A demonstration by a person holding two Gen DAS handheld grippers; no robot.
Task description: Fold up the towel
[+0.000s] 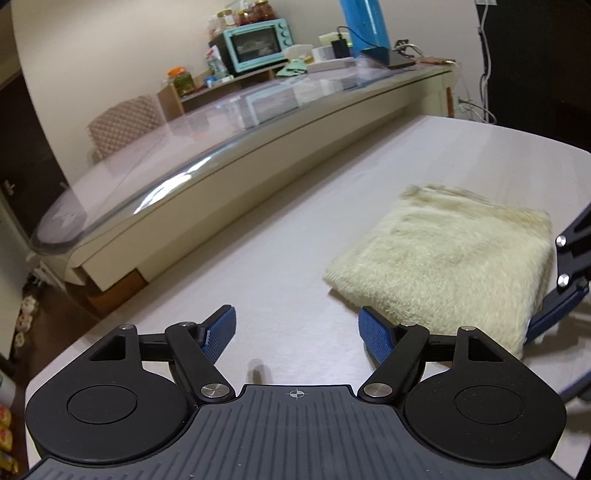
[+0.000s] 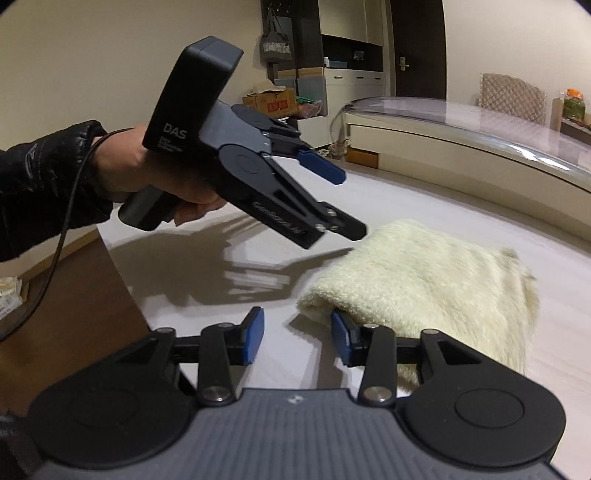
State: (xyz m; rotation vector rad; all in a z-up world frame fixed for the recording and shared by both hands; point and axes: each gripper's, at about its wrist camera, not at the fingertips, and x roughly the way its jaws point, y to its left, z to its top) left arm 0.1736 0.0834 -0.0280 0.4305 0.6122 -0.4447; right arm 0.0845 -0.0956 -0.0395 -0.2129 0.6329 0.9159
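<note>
A cream fluffy towel (image 1: pixel 447 258) lies folded into a small thick rectangle on the white table (image 1: pixel 280 243); it also shows in the right wrist view (image 2: pixel 428 291). My left gripper (image 1: pixel 295 332) is open and empty, just left of the towel's near corner, above the table; it shows from the side in the right wrist view (image 2: pixel 345 203). My right gripper (image 2: pixel 297 338) is open and empty at the towel's near folded edge, its right finger touching the cloth. Part of it shows at the right edge of the left wrist view (image 1: pixel 565 273).
A glass-topped table (image 1: pixel 207 147) runs along the far side, carrying a teal toaster oven (image 1: pixel 255 44), jars and a blue box (image 1: pixel 364 26). A quilted chair (image 1: pixel 125 122) stands behind it. The white table's left edge drops to a brown floor (image 2: pixel 74 314).
</note>
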